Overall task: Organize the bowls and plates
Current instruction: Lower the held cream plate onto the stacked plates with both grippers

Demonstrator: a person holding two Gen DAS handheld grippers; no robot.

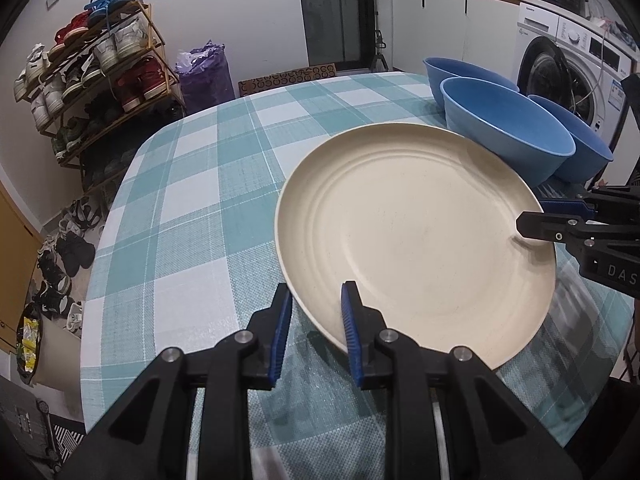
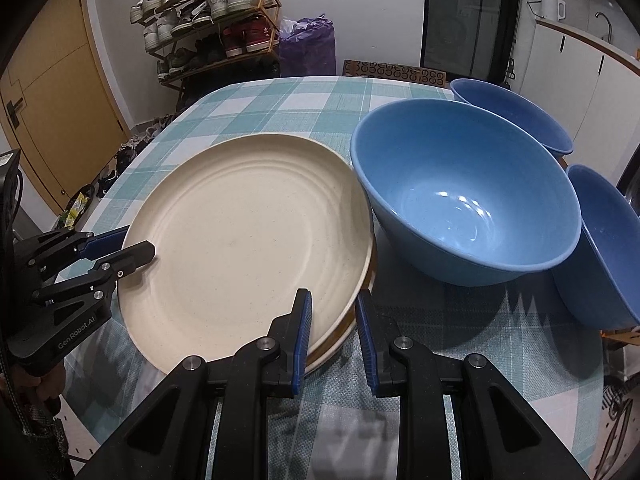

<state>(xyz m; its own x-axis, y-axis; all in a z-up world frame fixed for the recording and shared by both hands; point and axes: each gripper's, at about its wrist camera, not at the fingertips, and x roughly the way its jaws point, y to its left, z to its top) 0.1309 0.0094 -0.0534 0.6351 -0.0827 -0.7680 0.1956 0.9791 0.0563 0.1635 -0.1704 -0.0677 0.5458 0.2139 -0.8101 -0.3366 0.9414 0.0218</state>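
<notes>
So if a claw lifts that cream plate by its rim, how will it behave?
The round cream ridged plate looks rigid, so it should lift without flexing. Its smooth, matte rim may slip between the pads. Gripped at one edge, it will probably sag toward the far side and could knock the light blue bowl beside it.

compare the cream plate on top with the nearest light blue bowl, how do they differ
The cream ridged round plate is wide and shallow; the light blue round bowl is deep with steep walls. The plate rests on another plate and has both grippers' jaws straddling its rim; the bowl sits on the checked tablecloth, untouched. Both are round, empty and upright.
</notes>
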